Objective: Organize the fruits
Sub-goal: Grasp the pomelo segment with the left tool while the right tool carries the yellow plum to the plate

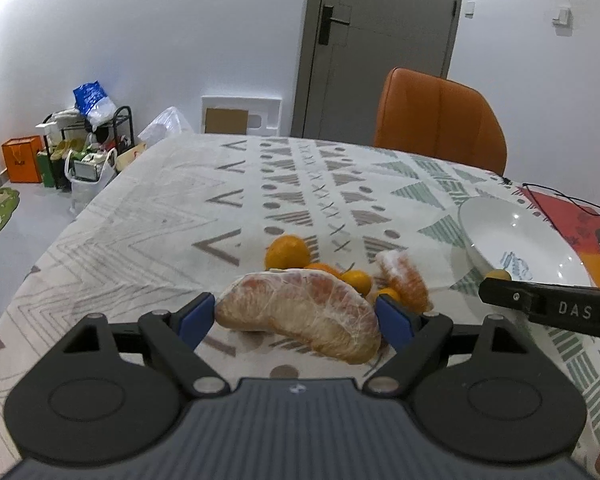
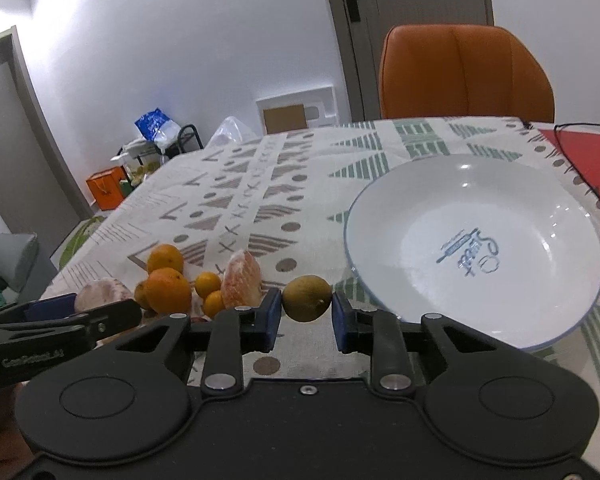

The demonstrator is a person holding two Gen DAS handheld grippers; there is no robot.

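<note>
My left gripper (image 1: 296, 316) is shut on a large peeled pomelo segment (image 1: 300, 314), held just above the patterned tablecloth. Behind it lie a second pomelo segment (image 1: 404, 280), an orange (image 1: 287, 253) and several small kumquats (image 1: 358, 280). My right gripper (image 2: 306, 316) is shut on a small yellow-green round fruit (image 2: 307, 298), close to the near-left rim of the white plate (image 2: 540, 320). The plate (image 1: 476, 220) holds nothing. The fruit pile (image 2: 168, 284) lies left of the right gripper. The right gripper (image 1: 500, 284) shows at the right of the left wrist view.
An orange chair (image 1: 440, 120) stands at the table's far edge. A black cable (image 1: 560, 200) and a red mat (image 1: 572, 220) lie beyond the plate at the right. Bags and a rack (image 1: 80, 148) stand on the floor at the left.
</note>
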